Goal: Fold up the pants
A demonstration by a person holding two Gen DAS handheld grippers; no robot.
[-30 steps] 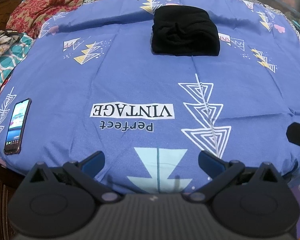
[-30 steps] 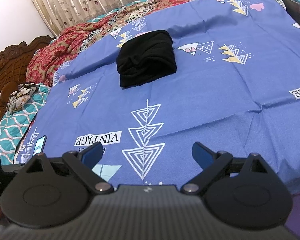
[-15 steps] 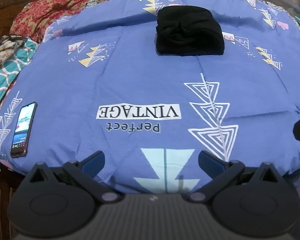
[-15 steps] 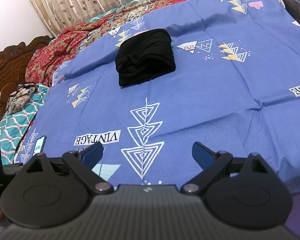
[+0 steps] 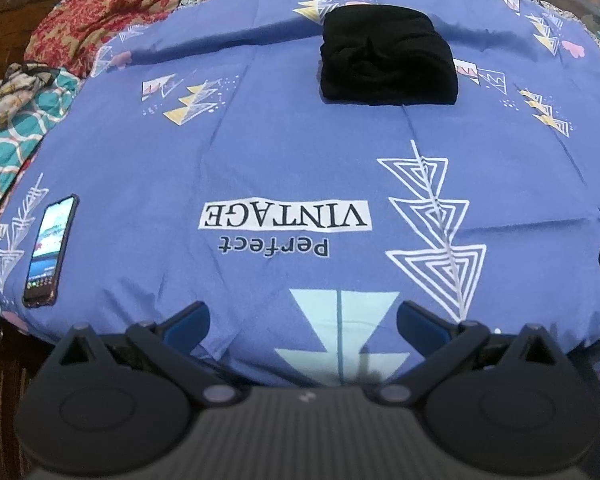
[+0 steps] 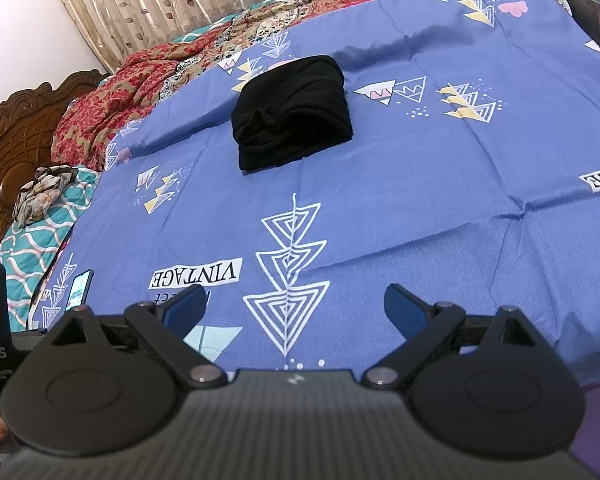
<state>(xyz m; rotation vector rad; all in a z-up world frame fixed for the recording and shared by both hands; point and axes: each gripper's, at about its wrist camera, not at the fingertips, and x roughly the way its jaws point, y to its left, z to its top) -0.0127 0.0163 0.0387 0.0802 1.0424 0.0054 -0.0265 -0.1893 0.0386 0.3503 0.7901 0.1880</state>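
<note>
Black pants (image 5: 388,62) lie folded far up the blue bedsheet (image 5: 260,152), well apart from both grippers. Left gripper (image 5: 302,318) and right gripper (image 6: 294,306) spread wide, holding nothing, over the sheet's near edge. Phone (image 5: 50,252) by the left edge.

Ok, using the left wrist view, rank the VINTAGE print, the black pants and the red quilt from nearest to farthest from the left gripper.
From the left gripper:
1. VINTAGE print, straight ahead on the blue sheet, mid-bed.
2. Black pants, a folded bundle farther back, slightly right of center.
3. Red quilt, at the far left edge by the headboard.
</note>
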